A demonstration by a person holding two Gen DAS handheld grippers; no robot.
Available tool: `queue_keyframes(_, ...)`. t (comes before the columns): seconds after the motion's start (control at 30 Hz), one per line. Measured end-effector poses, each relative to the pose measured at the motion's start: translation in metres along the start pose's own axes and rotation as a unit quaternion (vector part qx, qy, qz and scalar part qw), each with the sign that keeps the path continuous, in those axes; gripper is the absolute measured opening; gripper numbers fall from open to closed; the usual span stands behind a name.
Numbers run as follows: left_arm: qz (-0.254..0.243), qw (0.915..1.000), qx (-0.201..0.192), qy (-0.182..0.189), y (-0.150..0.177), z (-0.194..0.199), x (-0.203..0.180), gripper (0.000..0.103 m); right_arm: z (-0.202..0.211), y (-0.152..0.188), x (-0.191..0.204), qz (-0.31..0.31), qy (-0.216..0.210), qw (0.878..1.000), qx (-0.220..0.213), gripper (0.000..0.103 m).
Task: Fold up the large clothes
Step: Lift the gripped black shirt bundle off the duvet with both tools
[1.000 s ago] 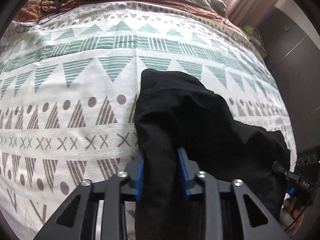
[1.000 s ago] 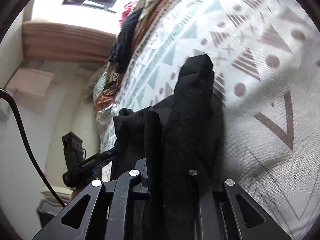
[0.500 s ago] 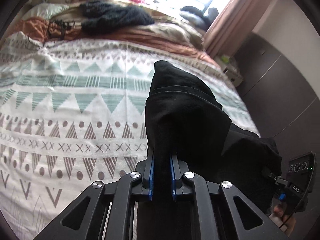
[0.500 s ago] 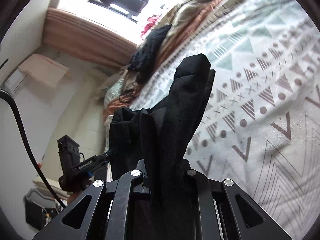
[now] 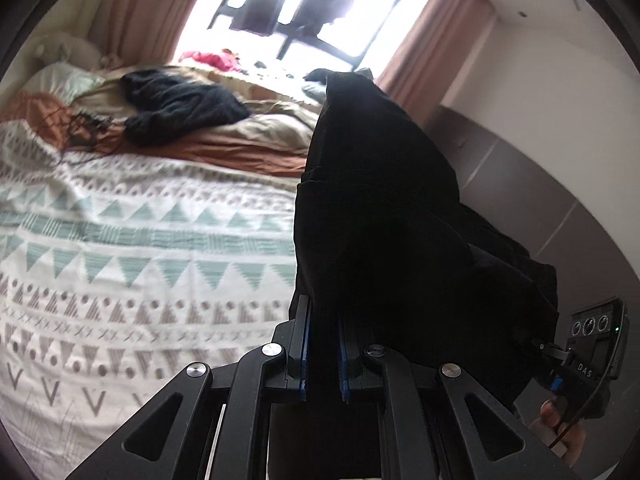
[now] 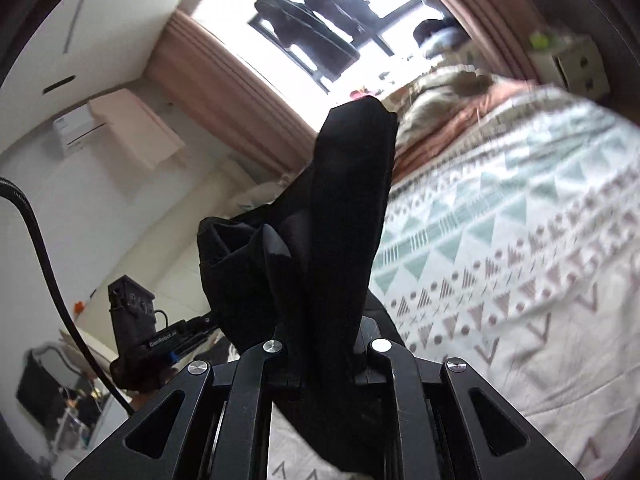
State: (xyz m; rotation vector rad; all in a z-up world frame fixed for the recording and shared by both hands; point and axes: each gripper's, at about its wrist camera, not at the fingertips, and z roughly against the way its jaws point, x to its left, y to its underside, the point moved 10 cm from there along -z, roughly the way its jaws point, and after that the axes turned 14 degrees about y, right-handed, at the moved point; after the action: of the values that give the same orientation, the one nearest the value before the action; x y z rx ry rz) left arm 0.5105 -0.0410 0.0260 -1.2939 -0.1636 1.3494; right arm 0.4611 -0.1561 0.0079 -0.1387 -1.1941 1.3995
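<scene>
A black garment point(image 5: 380, 220) hangs lifted above the bed, stretched between my two grippers. In the left wrist view my left gripper point(image 5: 323, 344) is shut on one bunched edge, with cloth pinched between its blue pads point(image 5: 305, 344). In the right wrist view my right gripper point(image 6: 326, 348) is shut on another bunched part of the same black garment point(image 6: 332, 220), and the cloth hides its fingertips. The fabric stands up in front of both cameras and sags between the hands. The right gripper's housing point(image 5: 592, 344) shows at the lower right, with fingers of a hand under it.
Below lies a bed with a white, green and brown patterned cover point(image 5: 140, 260). A dark knit garment point(image 5: 180, 108), cables point(image 5: 84, 128) and a brown blanket point(image 5: 240, 152) lie at its far end. Beyond are a bright window point(image 5: 288, 0) with hanging clothes, curtains and a dark wardrobe point(image 5: 520, 184).
Both grippers have risen with the black garment and tilted up, so the window now fills the top of each view. The left jaws have narrowed onto the cloth.
</scene>
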Motion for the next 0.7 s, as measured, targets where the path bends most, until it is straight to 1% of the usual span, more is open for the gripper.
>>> queue_keyframes(0.1, -0.012, 0.9997, 0.003, 0.020, -0.005, -0.015, -0.033, 0.011, 0.028, -0.015, -0.004, 0.021, 0.021, 0.999, -0.022, 0.013)
queue_keyframes(0.23, -0.018, 0.9983, 0.014, 0.054, -0.007, -0.043, -0.078, 0.011, 0.067, -0.040, -0.020, 0.051, 0.063, 0.996, -0.044, 0.013)
queue_keyframes(0.33, -0.019, 0.9966, 0.022, 0.077, -0.003, -0.063, -0.109, 0.011, 0.099, -0.057, -0.042, 0.060, 0.093, 0.992, -0.057, 0.013)
queue_keyframes(0.47, -0.026, 0.9928, 0.045, 0.108, 0.010, -0.100, -0.161, 0.010, 0.141, -0.071, -0.074, 0.071, 0.133, 0.986, -0.068, 0.013)
queue_keyframes(0.57, -0.027, 0.9895, 0.058, 0.130, 0.019, -0.121, -0.190, 0.010, 0.169, -0.082, -0.104, 0.063, 0.160, 0.982, -0.075, 0.013)
queue_keyframes(0.7, -0.031, 0.9834, 0.082, 0.159, 0.040, -0.154, -0.234, 0.010, 0.210, -0.092, -0.145, 0.051, 0.196, 0.976, -0.087, 0.013)
